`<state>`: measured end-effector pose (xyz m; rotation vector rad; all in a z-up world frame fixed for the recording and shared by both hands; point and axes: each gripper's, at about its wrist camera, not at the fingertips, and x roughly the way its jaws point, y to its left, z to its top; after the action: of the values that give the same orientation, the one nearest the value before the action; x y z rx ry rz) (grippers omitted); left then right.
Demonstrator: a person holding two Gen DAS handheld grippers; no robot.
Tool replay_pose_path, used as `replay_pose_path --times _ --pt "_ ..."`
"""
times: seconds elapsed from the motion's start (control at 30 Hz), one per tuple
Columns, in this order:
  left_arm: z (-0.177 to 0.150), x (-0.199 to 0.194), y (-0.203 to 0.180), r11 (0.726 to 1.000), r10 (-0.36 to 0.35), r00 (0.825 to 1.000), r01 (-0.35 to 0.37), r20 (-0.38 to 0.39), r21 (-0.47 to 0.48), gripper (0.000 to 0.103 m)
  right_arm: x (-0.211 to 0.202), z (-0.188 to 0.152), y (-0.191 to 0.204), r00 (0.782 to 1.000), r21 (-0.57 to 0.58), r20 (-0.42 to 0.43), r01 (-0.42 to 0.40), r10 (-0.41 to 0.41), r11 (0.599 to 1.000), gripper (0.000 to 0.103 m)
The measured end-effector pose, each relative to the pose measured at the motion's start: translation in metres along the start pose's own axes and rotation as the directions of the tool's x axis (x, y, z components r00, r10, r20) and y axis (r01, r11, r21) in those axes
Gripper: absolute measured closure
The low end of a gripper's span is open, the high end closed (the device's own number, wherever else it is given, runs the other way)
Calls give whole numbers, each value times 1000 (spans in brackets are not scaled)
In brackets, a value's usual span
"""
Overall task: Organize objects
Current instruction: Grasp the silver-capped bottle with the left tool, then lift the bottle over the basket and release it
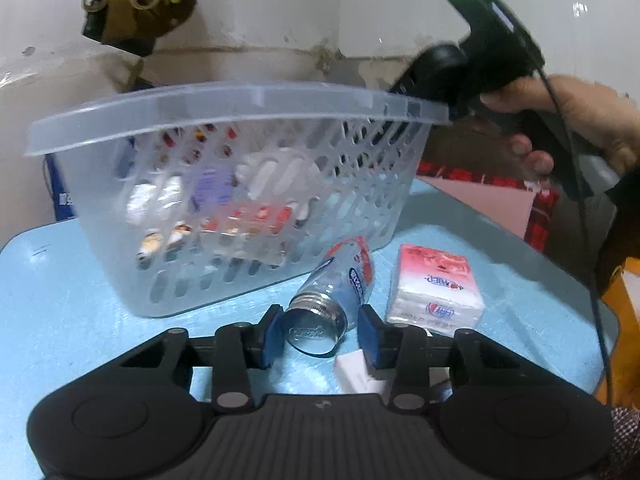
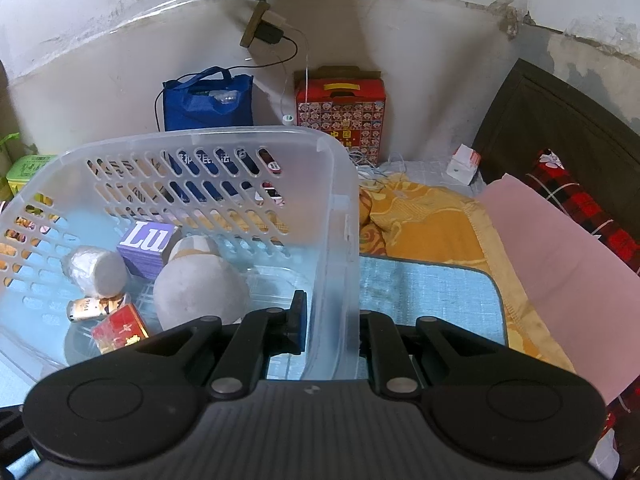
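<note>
Pinching the basket [image 2: 336, 240] wall, the right gripper [image 2: 332, 332] tilts it on the blue mat [image 2: 432, 296]; the left gripper [image 1: 318, 332], spread, flanks a bottle [image 1: 332, 296] lying at six o'clock of the basket.

Basket [image 1: 240, 128] blurred ahead of left gripper [image 1: 320, 332]; contents behind lattice smeared, labels unreadable. Bottle [image 1: 340, 284] base hidden behind basket. White block [image 1: 352, 368] partly covered by right-hand finger. Right gripper's [image 2: 328, 328] outer pad hidden behind basket wall.
</note>
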<state>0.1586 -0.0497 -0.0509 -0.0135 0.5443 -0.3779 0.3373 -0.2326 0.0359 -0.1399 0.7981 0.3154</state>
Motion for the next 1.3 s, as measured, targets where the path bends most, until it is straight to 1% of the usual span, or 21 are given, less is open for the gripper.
replay_pose_path --times 0.13,0.27,0.53,0.7,1.1,1.3 --pt "-4 -18 11 999 8 999 -6 54 -33 66 0 0 0 1000 0 -1 3 -3 1000 90" --pt "-11 -33 22 997 31 995 -24 100 -68 66 0 0 0 1000 -1 -1 2 -2 1000 90" --pt "-16 -49 30 994 60 988 -46 142 -100 67 0 0 0 1000 -2 -3 9 -9 1000 90" --pt "-18 -58 34 992 65 983 -45 172 -120 67 0 1 0 1000 -2 -3 12 -12 1000 90" --pt "-20 -85 34 991 78 966 -47 248 -127 67 0 1 0 1000 -5 -5 8 -8 1000 90" --pt "-17 -93 34 991 79 959 -45 271 -130 67 0 1 0 1000 0 -4 7 -7 1000 90"
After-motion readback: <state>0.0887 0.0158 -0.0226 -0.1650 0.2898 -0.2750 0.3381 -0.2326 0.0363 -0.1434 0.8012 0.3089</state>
